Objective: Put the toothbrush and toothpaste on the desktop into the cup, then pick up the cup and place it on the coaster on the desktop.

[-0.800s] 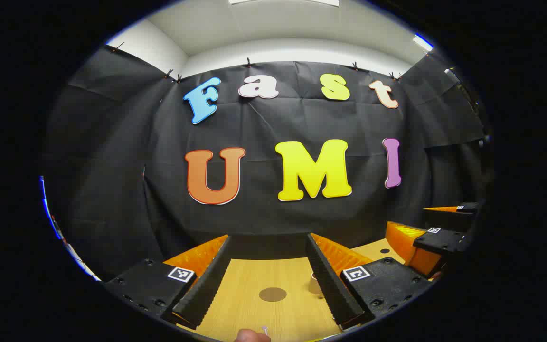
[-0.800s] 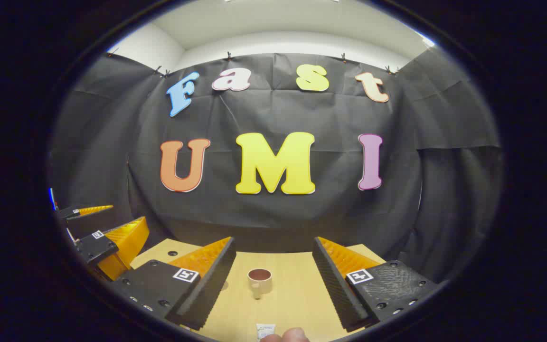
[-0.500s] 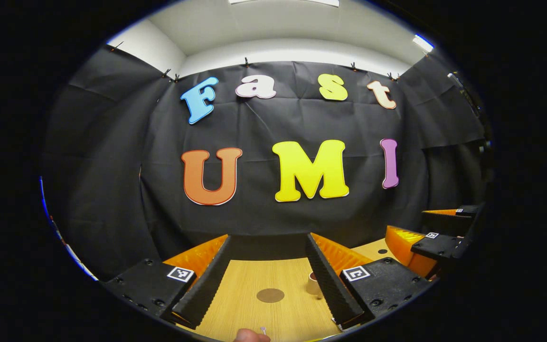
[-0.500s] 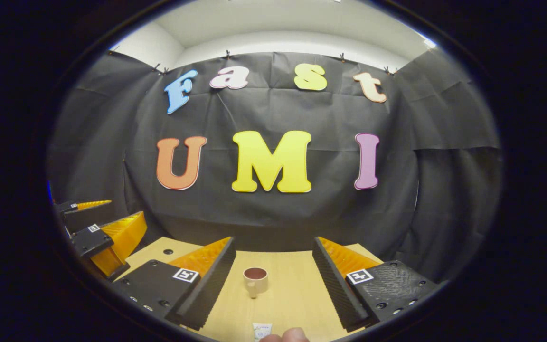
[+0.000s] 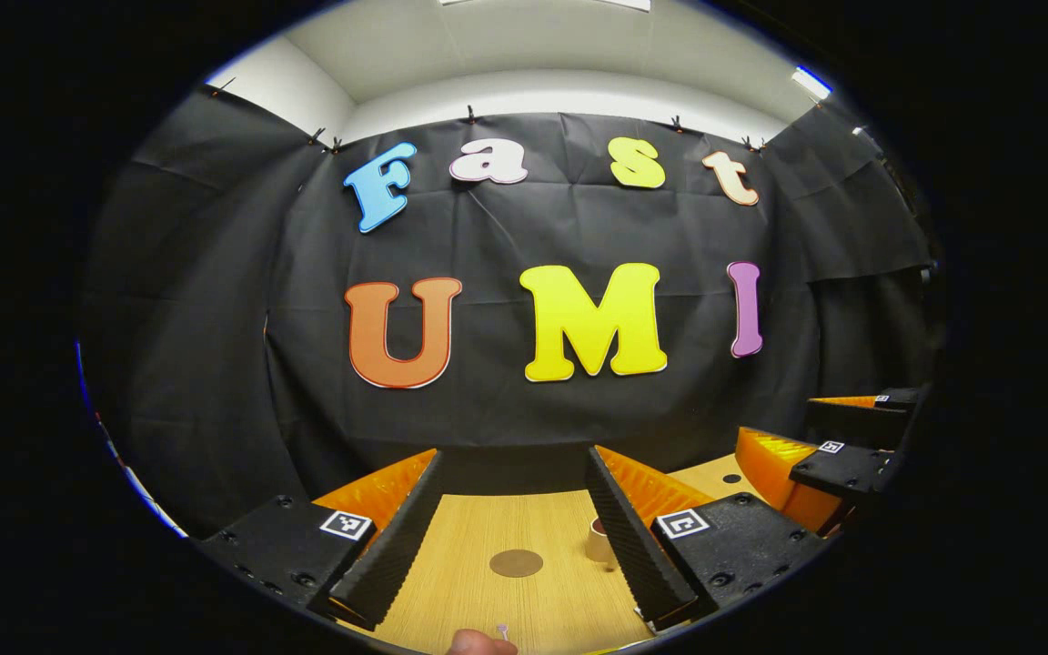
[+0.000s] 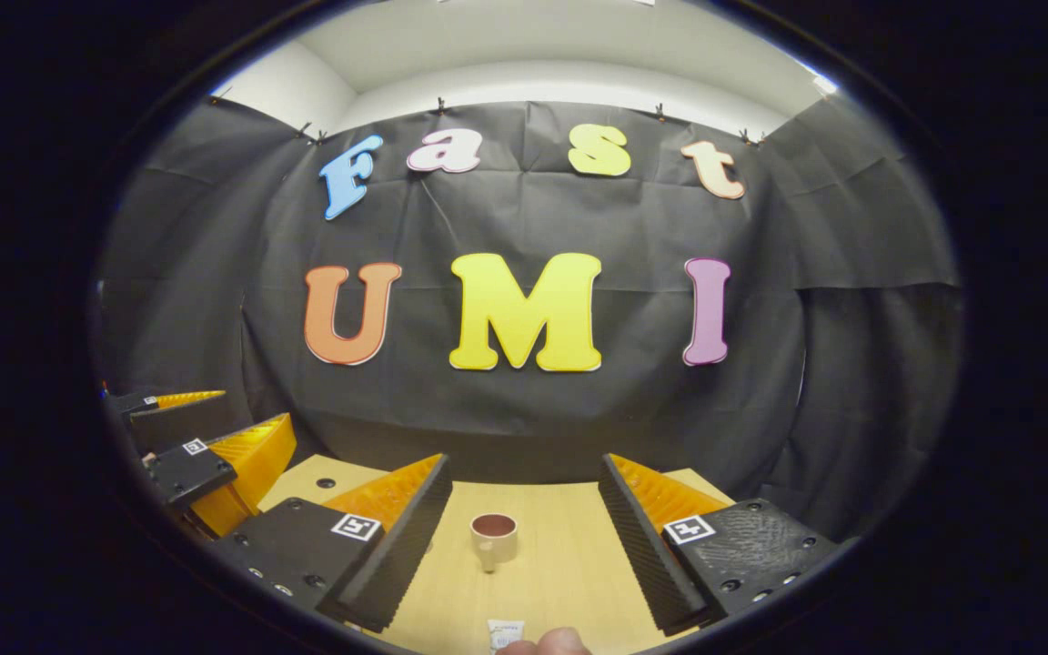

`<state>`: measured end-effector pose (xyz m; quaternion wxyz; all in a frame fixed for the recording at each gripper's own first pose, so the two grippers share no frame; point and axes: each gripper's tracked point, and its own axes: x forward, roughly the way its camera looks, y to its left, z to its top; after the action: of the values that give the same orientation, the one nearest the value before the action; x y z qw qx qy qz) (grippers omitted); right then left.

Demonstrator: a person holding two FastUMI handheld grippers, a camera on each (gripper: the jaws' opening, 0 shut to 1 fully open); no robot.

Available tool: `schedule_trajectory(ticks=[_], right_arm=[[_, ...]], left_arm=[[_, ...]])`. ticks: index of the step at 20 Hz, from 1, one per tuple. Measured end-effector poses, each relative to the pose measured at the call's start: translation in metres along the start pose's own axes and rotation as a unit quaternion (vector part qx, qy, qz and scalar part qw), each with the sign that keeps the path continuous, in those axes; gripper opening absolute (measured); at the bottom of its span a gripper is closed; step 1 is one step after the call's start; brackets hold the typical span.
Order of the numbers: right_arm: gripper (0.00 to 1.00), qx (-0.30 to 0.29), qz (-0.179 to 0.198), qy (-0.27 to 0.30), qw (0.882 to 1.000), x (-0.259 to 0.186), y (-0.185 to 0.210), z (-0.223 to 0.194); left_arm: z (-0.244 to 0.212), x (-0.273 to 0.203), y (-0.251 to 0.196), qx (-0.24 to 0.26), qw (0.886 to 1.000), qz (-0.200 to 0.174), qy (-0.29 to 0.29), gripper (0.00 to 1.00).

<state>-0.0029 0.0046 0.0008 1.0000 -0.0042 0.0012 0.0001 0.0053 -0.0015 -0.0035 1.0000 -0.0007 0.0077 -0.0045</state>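
**Grippers poised above the counter, nothing picked up yet**

Cup (image 6: pixel 494 537) stands upright on the wooden counter (image 6: pixel 560 555), straight ahead between the spread fingers of the right gripper (image 6: pixel 524 537), handle turned toward the camera. Just below it, at the near edge of the right gripper view, lies the end of the toothpaste (image 6: pixel 505 632), with a fingertip (image 6: pixel 547 644) beside it. The left gripper (image 5: pixel 510 537) is likewise wide apart and holds nothing; between its fingers lies the round brown coaster (image 5: pixel 516 563), well apart from the cup (image 5: pixel 597 539), which peeks out beside the left gripper's right finger. A small pale tip (image 5: pixel 502 629), probably the toothbrush, shows at the bottom edge.

Judged from this, the first pickup has not begun. To do it well, tilt the right gripper down, straddle the toothpaste across its narrow side, close firmly, then lower it into the cup without knocking the rim.
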Motion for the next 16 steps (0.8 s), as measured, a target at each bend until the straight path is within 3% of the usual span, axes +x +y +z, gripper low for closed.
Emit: schedule_trajectory(ticks=[16], right_arm=[[0.96, -0.003, -0.01, 0.023, 1.0, 0.0035, -0.0069, -0.0094]], left_arm=[[-0.0097, 0.0015, 0.0045, 0.004, 1.0, 0.006, 0.011, 0.98]])
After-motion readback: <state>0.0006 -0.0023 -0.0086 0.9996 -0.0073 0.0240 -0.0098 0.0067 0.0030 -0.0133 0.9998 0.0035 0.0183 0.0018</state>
